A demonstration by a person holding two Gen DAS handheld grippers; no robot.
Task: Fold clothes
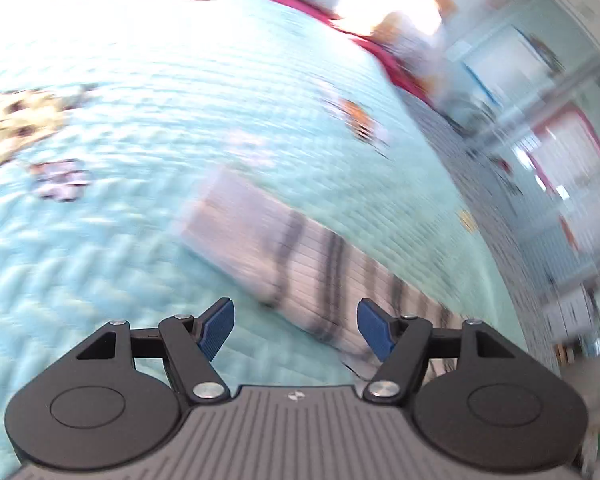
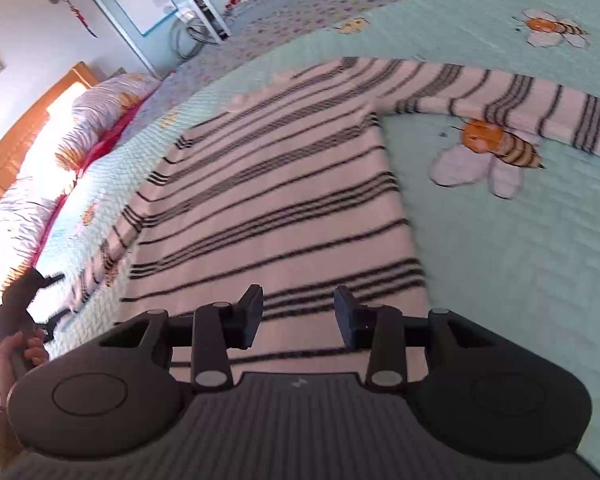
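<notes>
Striped sweater, white with thin dark bands, was seen spread flat on the bed, over a pale turquoise quilt that filled most of both views. In the right wrist view the body of the garment ran from just under the gripper toward the far side of the bed, and one sleeve was stretched out to the right, apart from the body and crossing above an embroidered bee and flower. In the left wrist view, which was heavily blurred, a striped part of the same garment was seen lying diagonally on the quilt, beyond the fingertips.

Pillows in a light print were lined up along the far edge of the bed, against a wooden headboard washed out by bright light.

The right gripper was held above the near hem of the sweater, its jaws partly apart, and no cloth was caught between them. The left gripper was held over the quilt with its blue pads wide apart, and nothing was gripped there either.

At the left edge of the right wrist view, a hand was seen wrapped around a dark handle.
</notes>
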